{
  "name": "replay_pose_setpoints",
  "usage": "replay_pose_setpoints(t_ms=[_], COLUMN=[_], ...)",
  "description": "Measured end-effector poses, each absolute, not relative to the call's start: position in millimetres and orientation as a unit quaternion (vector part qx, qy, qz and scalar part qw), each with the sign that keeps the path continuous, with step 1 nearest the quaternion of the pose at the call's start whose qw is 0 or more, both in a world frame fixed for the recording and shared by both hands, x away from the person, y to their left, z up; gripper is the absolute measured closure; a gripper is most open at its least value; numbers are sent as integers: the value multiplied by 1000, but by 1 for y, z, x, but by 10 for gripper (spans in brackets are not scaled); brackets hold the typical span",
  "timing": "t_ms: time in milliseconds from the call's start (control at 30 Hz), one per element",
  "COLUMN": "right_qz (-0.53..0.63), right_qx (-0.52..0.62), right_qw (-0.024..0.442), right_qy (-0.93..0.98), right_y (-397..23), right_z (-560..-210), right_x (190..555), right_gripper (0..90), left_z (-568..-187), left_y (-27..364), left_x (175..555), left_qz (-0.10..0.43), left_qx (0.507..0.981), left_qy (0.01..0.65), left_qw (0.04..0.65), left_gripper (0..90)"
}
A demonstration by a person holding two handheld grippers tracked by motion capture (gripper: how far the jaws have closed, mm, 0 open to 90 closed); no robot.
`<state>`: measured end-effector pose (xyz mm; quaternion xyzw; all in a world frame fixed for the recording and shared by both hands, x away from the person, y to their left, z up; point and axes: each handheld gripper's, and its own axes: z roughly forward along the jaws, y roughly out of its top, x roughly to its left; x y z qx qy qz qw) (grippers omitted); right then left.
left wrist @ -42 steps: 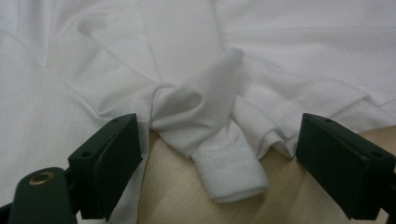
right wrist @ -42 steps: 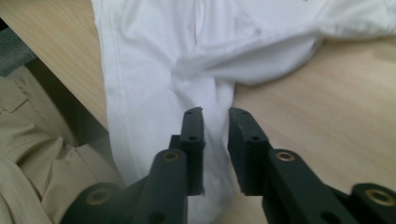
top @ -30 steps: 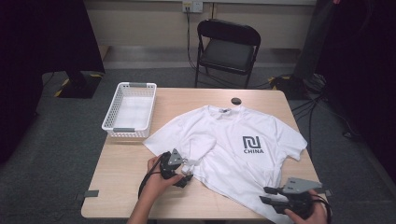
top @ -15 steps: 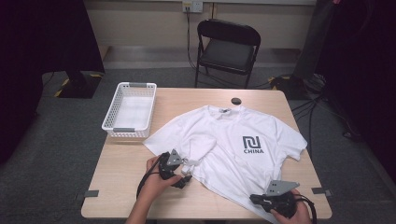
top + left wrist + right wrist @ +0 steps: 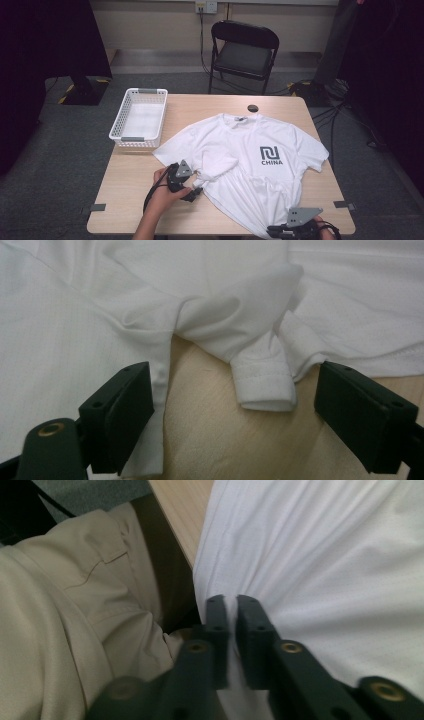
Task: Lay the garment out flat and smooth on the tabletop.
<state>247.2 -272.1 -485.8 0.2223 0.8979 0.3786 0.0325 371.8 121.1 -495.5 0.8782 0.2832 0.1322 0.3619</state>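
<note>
A white T-shirt [image 5: 240,150] with a dark "CHINA" logo lies spread on the wooden table [image 5: 130,180], its left sleeve folded inward. My left gripper [image 5: 195,189] rests by that sleeve. In the left gripper view it [image 5: 233,375] stands open, the sleeve cuff [image 5: 264,385] lying loose between the jaws. My right gripper [image 5: 274,232] is at the table's front edge on the shirt's bottom hem. Its jaws [image 5: 231,600] have just been opening slightly, but they stand nearly together with a thin fold of the shirt [image 5: 325,555] pinched between them.
A white mesh basket [image 5: 140,117] stands at the table's left far corner. A small black disc [image 5: 253,108] lies near the far edge, with a black folding chair [image 5: 243,50] behind it. The person's beige trousers [image 5: 60,605] sit just below the front edge.
The right gripper has moved left and down along the front edge onto the shirt's hem. The left gripper has stayed by the sleeve.
</note>
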Motion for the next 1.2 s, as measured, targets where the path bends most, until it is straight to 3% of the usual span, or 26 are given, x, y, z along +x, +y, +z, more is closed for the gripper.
replay_pose_setpoints(t_ms=[100, 133, 333, 667, 800, 900, 967, 1200], right_qz=[391, 393, 381, 335, 325, 317, 344, 379], right_qx=[244, 256, 339, 329, 303, 308, 321, 386], right_qw=[65, 82, 165, 168, 177, 190, 174, 165], right_qy=[885, 879, 844, 867, 878, 876, 865, 825], right_y=[-283, -289, -329, -330, -325, -326, -334, -376], right_z=[-479, -476, -468, -481, -479, -483, -480, -469], right_x=[247, 249, 264, 261, 252, 252, 253, 252], right_gripper=[653, 684, 618, 554, 588, 758, 847, 858], left_z=[-496, -496, -496, -497, -497, -497, -498, -498], left_y=[121, 121, 121, 121, 121, 121, 122, 122], left_x=[372, 372, 372, 373, 373, 373, 373, 373], left_qz=[132, 132, 131, 130, 130, 131, 131, 130], left_qx=[878, 878, 876, 875, 875, 874, 874, 874], left_qy=[283, 283, 285, 287, 287, 286, 286, 285], left_qw=[363, 363, 365, 368, 368, 369, 370, 371], left_gripper=[153, 152, 147, 141, 140, 140, 140, 140])
